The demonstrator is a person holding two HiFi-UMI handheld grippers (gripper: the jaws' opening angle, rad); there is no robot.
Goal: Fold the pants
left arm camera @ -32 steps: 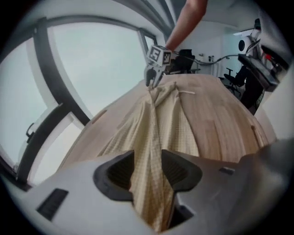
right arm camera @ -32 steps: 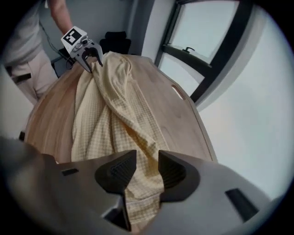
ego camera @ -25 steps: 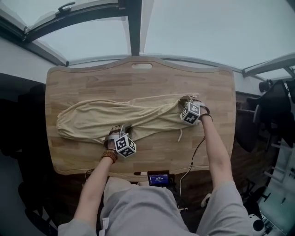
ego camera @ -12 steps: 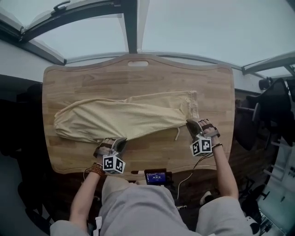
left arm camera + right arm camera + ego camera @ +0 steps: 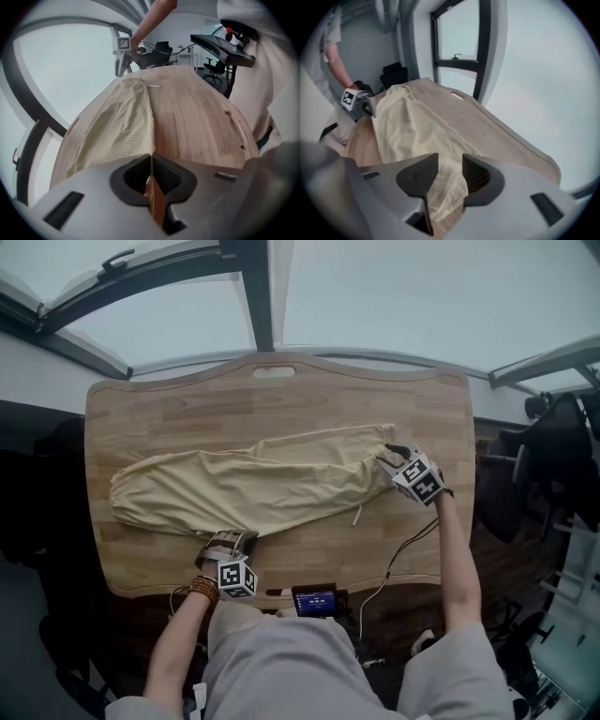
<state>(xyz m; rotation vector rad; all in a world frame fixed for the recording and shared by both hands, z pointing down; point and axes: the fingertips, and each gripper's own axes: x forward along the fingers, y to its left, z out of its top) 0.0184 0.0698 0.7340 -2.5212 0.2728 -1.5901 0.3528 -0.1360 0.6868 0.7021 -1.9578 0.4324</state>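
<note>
Two grippers on this one. The cream pants (image 5: 244,488) are stretched lengthwise across the middle of the wooden table (image 5: 281,409), with the waistband at the right end and the cuffs at the left.

The right gripper (image 5: 389,456) is at the waistband. Its jaws are opening, and a flap of fabric hangs between them without the pads squeezing it. The left gripper (image 5: 232,542) is by the table's near edge, just beside the pants' lower hem. It's clamped tight, and I can't see any cloth pinched in it.

A drawstring (image 5: 359,512) trails onto bare wood below the waistband. There's a wide band of bare wood behind the pants, up to the far edge with its handle slot (image 5: 274,372). The strip on the near side is narrower. A small lit screen (image 5: 316,600) sits at the near edge, and a cable (image 5: 403,554) runs from it toward the right hand.
</note>
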